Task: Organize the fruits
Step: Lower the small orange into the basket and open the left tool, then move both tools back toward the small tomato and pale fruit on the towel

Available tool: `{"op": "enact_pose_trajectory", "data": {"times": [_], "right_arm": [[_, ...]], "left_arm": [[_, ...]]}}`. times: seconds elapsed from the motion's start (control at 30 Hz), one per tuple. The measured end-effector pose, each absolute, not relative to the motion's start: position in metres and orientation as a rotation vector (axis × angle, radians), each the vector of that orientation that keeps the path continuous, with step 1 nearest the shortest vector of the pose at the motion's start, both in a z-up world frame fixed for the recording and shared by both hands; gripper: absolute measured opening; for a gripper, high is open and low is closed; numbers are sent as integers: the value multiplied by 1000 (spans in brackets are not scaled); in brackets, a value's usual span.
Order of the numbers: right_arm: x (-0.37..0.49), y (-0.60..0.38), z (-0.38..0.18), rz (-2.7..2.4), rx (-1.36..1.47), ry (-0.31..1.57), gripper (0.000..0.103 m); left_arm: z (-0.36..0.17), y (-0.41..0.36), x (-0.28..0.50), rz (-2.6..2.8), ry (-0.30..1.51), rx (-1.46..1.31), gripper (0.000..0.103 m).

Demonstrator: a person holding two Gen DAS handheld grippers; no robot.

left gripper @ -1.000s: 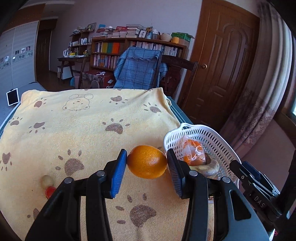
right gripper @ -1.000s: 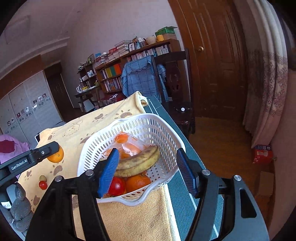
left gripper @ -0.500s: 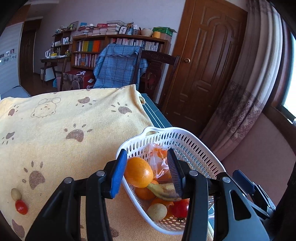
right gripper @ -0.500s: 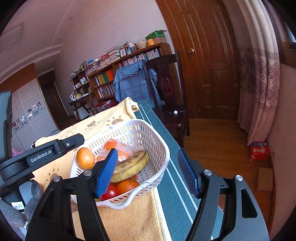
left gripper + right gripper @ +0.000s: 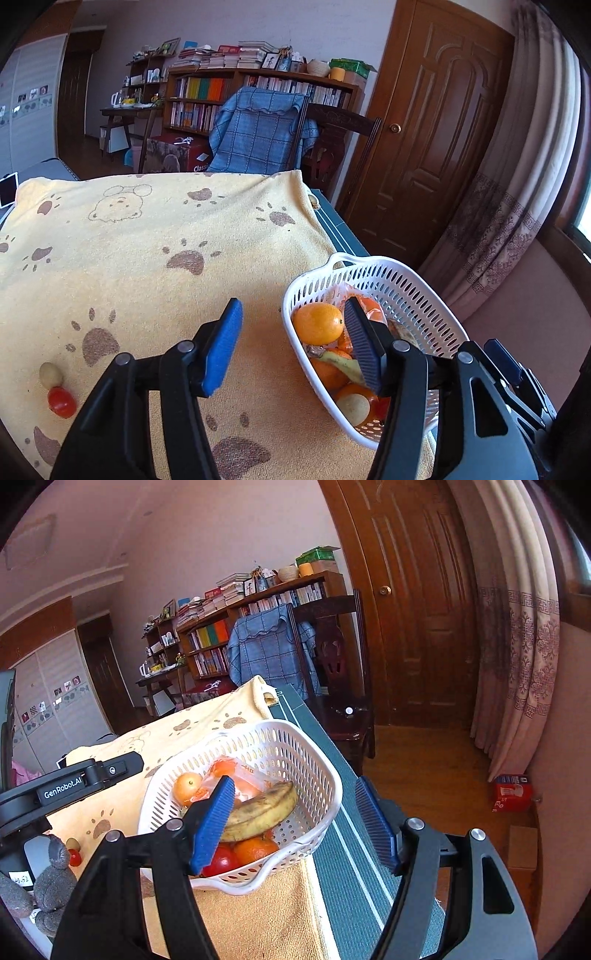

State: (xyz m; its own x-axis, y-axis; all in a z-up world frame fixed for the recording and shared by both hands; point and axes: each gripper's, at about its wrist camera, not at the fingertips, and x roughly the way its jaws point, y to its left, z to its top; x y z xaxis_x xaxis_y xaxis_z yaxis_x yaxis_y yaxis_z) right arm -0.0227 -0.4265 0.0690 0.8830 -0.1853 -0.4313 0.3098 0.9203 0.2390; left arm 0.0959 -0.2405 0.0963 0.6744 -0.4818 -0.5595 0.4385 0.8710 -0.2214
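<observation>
A white perforated basket [image 5: 413, 291] [image 5: 306, 753] stands at the right edge of the yellow paw-print towel [image 5: 147, 258]. In it lie an orange [image 5: 318, 323] [image 5: 187, 783], a spotted banana [image 5: 262, 812], a plastic bag of fruit [image 5: 240, 779], more oranges, a tomato [image 5: 221, 862] and a pale round fruit [image 5: 354, 408]. My left gripper [image 5: 291, 347] is open and empty, its right finger over the basket beside the orange. My right gripper [image 5: 295, 823] is open and empty, astride the basket's near right rim. A red tomato [image 5: 62, 402] and a pale small fruit [image 5: 51, 374] lie on the towel at the left.
The table's green striped edge [image 5: 347, 849] runs along the right of the towel. A chair with a blue blanket [image 5: 258, 136] stands behind the table, with bookshelves and a wooden door [image 5: 436, 147] beyond. A grey stuffed toy [image 5: 51, 882] sits at the lower left.
My left gripper carried the orange from the towel to the basket, opened, and let it go; the orange now rests in the basket. The right gripper stayed open by the basket.
</observation>
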Motion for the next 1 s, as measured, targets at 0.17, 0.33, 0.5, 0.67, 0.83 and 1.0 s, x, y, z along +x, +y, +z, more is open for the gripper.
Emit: {"op": "enact_pose_trajectory", "data": {"times": [0.17,0.33,0.5,0.67,0.83,1.0], "right_arm": [[-22,-426,69,-262,300,418,74],[-22,-426,69,-266,291,420,75],[-22,-426,68,-266,286,421,75],[-20,-422,66,-267,268,426,80],[-19,-415,65,-266,231,431,80],[-20,-407,65,-276,184,422,80]], "left_arm": [[98,-232,91,-503,638,-66,62],[97,-216,90,-478,642,-85,62],[97,-198,89,-422,633,-83,66],[96,-180,82,-361,609,-62,73],[93,-164,77,-312,598,-45,84],[92,-150,76,-270,572,-16,86]]}}
